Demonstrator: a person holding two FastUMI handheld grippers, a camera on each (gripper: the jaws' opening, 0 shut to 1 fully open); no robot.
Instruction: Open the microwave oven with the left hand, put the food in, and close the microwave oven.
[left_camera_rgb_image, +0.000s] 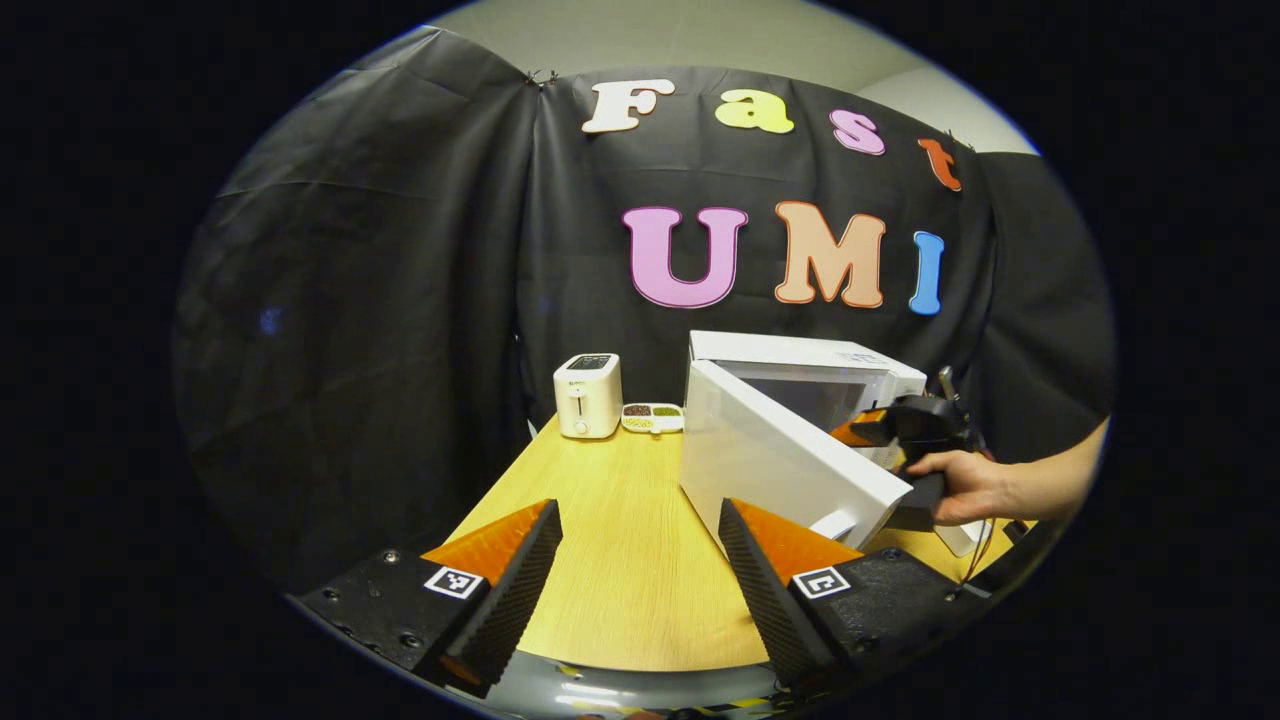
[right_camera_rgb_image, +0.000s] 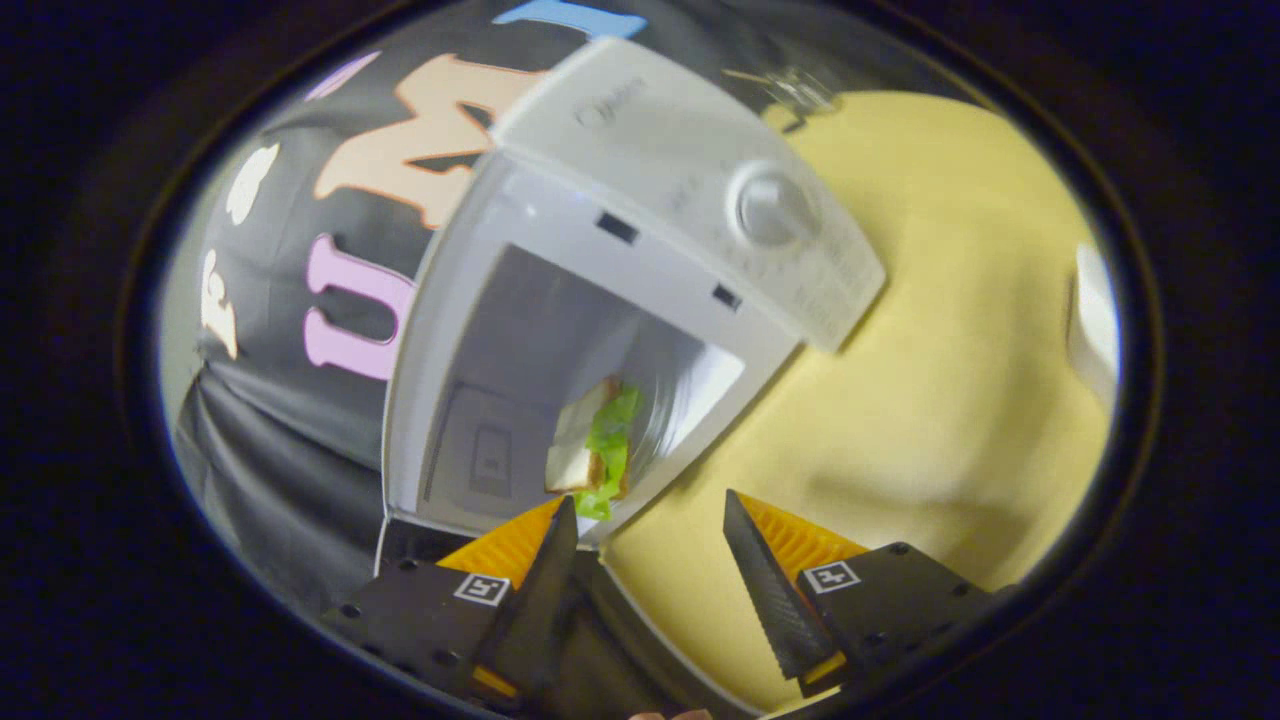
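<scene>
The microwave oven (left_camera_rgb_image: 800, 365) is a white box standing on the right part of the wooden worktop (left_camera_rgb_image: 620, 520), toward the far end. Its door (left_camera_rgb_image: 780, 455) is swung wide open toward the near side. A round knob (right_camera_rgb_image: 770, 208) sits on its control panel. Inside the pale cavity lies the food (right_camera_rgb_image: 592, 445), a sandwich of white bread with green lettuce hanging out.

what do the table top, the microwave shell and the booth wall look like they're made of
Table top: likely wood or wood-look laminate, showing pale straight grain and a satin sheen. Microwave shell: probably painted metal or plastic; smooth, white, faintly glossy. Booth wall: thin black cloth or sheeting, creased and draped with soft highlights.
</scene>
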